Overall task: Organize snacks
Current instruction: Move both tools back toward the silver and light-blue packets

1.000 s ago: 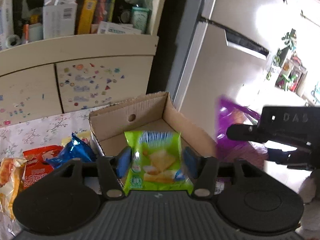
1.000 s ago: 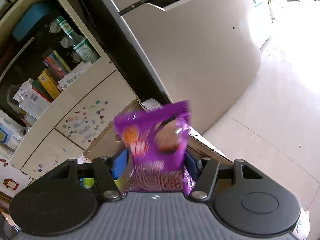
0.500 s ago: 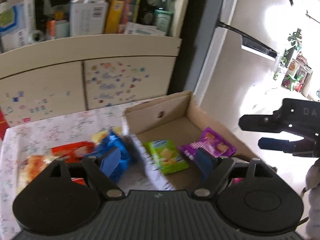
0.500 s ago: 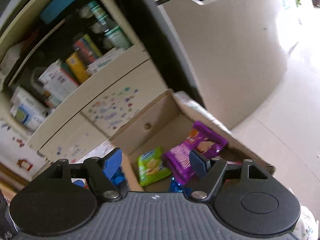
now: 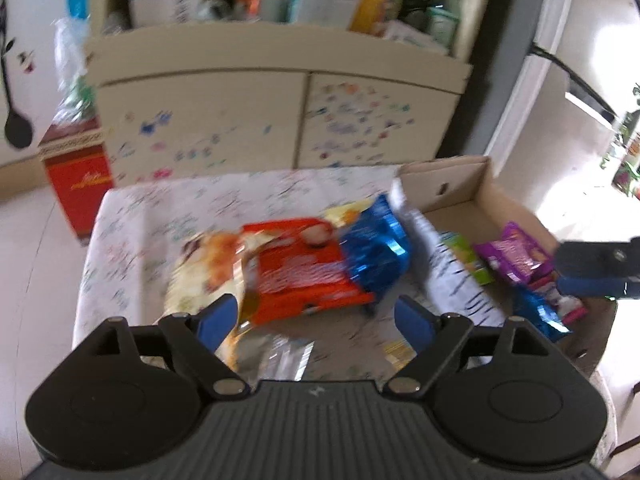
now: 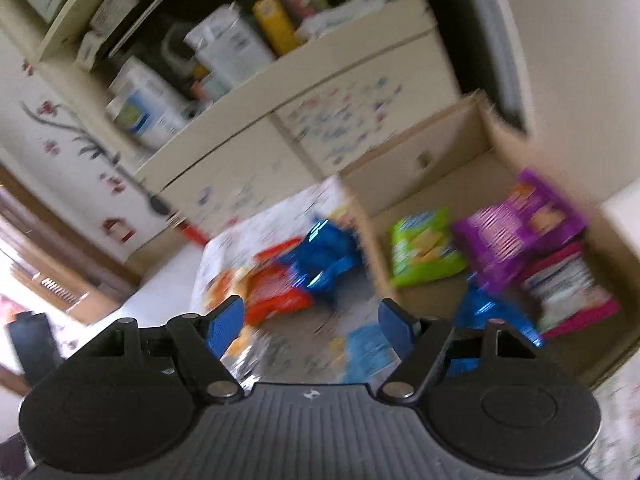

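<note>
Hovering over the table [image 5: 120,248], my left tongs [image 5: 316,320] are spread wide with nothing between the blue pads; the red-orange packet [image 5: 300,272] lies just beyond them on the flowered cloth. Against its right edge sits a blue foil packet [image 5: 374,256], touching or overlapping it. On its left is a pale packet with an orange picture [image 5: 208,264], partly tucked under the red one. A yellow packet [image 5: 344,214] peeks out behind the blue one. Both views are motion-blurred, so print on the wrappers is unreadable.

My right tongs [image 6: 310,322] are likewise fully parted and empty. In the left view their dark tips [image 5: 596,268] hang over the right side of the cardboard box [image 5: 444,176].

Box contents, right view: green cracker packet [image 6: 424,246] flat on the floor near the left wall; purple packet [image 6: 520,224] to its right, lying partly on a pink-and-white packet [image 6: 568,288]; a second blue foil packet [image 6: 488,308] nearer the front. The box stands at the table's right edge, its left wall just beside the loose blue packet.

Behind the table: cream cabinet [image 5: 256,120] with coloured stickers on its doors, shelf above crowded with boxes and bottles. A red box [image 5: 78,176] stands on the floor to the left of the table.
</note>
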Available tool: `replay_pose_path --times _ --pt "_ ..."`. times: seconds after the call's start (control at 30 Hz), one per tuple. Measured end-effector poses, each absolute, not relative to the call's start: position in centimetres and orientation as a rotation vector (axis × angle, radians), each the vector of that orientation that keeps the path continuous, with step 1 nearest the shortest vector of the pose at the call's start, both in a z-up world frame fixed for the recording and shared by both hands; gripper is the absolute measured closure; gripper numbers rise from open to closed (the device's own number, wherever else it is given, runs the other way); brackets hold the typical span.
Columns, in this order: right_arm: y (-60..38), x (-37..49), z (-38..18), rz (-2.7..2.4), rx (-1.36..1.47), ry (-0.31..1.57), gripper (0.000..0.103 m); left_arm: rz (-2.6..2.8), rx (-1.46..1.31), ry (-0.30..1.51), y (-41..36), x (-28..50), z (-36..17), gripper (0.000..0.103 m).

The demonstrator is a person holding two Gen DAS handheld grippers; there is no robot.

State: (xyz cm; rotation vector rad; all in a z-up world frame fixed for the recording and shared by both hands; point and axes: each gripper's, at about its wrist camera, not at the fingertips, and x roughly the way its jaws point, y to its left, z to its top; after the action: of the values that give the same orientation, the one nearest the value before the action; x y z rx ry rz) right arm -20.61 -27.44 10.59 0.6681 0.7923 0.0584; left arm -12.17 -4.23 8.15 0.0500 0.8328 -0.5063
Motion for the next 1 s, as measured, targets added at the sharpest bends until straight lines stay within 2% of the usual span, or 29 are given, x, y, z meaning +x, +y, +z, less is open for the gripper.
replay_pose_path --times 0.23,0.5,0.57,0.63,0.8,1.0 --pt "-24.8 -19.7 8.8 0.133 0.691 0.907 0.023 -0.531 0.121 0.869 -3.8 -12.2 5.4 0.019" --pt "-23.9 -18.9 7.3 0.085 0.729 0.964 0.023 -0.515 0.191 0.898 -4.9 -11.3 2.6 0.027" --pt "-23.8 -18.7 7.1 0.059 0.724 0.97 0.023 -0.523 0.223 0.876 -5.3 -11.4 2.3 0.03" --pt "-23.3 -18.3 7.0 0.026 0.691 0.969 0.023 -0.532 0.247 0.856 -5.5 -11.5 2.3 0.039" --pt "-21.7 -17.5 6.5 -0.021 0.596 0.981 0.023 -0.531 0.251 0.848 -4.8 -11.9 2.4 0.051" --pt "-19.9 -16.5 5.6 -0.11 0.474 0.995 0.021 -0.53 0.212 0.867 -2.8 -12.8 2.5 0.053"
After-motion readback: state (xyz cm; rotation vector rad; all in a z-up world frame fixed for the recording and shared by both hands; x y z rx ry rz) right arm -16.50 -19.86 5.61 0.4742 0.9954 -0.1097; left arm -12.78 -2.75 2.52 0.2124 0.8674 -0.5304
